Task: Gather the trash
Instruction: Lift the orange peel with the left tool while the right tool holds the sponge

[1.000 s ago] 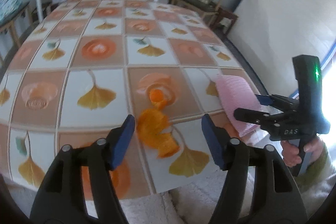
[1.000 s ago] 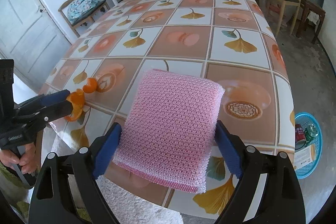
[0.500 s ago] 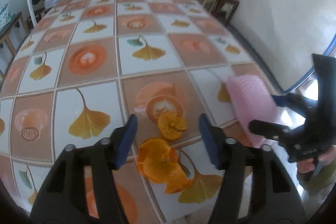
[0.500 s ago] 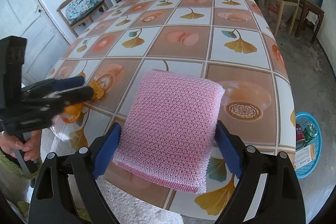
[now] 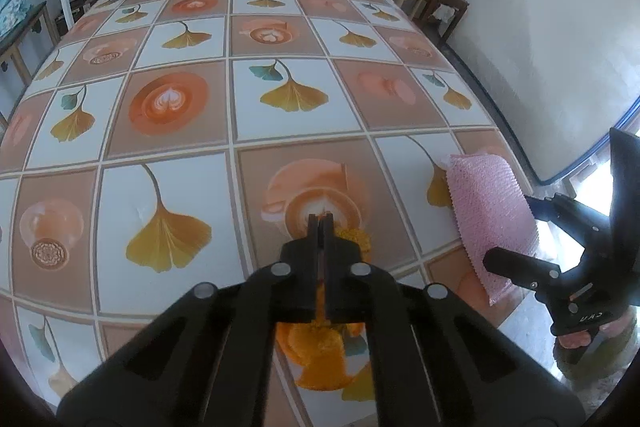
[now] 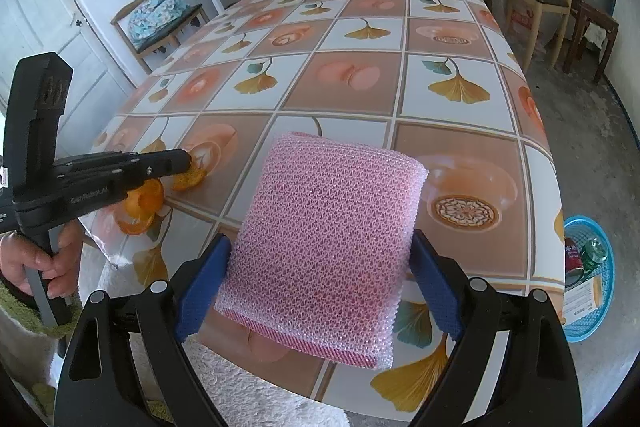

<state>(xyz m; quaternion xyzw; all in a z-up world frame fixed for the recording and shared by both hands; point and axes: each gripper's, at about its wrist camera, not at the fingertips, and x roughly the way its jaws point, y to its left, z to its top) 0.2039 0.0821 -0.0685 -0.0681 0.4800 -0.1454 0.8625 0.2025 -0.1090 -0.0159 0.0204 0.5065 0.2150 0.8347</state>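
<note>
The left gripper (image 5: 319, 223), low in the middle of its own view, is sitting fully closed over the orange peel near the front edge of the surface (image 5: 280, 131). A sliver of orange is showing between its fingertips, so it is probably pinching the small peel piece (image 6: 187, 179), though the fingers are hiding most of the contact. The larger peel (image 5: 320, 351) is lying just below, under the gripper body. The right gripper (image 6: 320, 279) is standing wide, its blue pads pressing both sides of the pink sponge (image 6: 328, 243), which is filling the centre of the right view. A blue basket (image 6: 600, 311) holding cans is sitting on the floor at the lower right of that view, and it is likely where the trash belongs.

The step in hand is picking up peel. Next, the left gripper needs lifting while keeping its pinch, then carrying toward the basket; the larger peel needs a second pass.

A second ago the left gripper was standing open, short of both peels; it has since come forward and closed. The right gripper and sponge have not shifted.
</note>
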